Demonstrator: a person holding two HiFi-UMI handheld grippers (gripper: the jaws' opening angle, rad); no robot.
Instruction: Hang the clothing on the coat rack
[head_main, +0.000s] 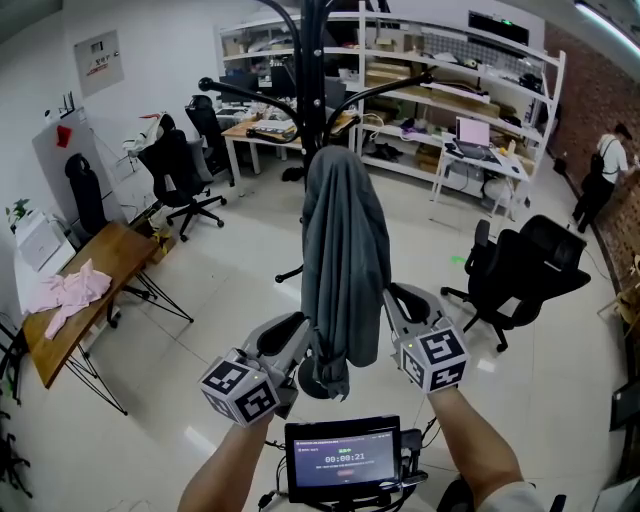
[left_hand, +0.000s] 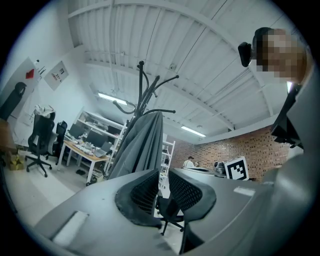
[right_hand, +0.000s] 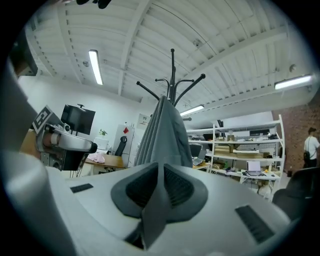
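A grey garment (head_main: 345, 260) hangs draped over the black coat rack (head_main: 312, 60) in the middle of the head view. My right gripper (head_main: 392, 300) sits at the garment's lower right edge. In the right gripper view it (right_hand: 161, 176) is shut on a fold of the grey fabric (right_hand: 162, 135), which runs up to the rack (right_hand: 172, 75). My left gripper (head_main: 295, 338) is at the garment's lower left edge. Its jaws (left_hand: 164, 182) stand slightly apart with nothing between them, and the garment (left_hand: 145, 145) hangs just beyond them.
A wooden table (head_main: 110, 255) with a pink cloth (head_main: 70, 290) stands at left. Black office chairs (head_main: 520, 270) (head_main: 180, 170) flank the rack. Shelving (head_main: 450, 80) and desks line the back wall, with a person (head_main: 608, 160) at far right. A small screen (head_main: 343, 460) sits below my grippers.
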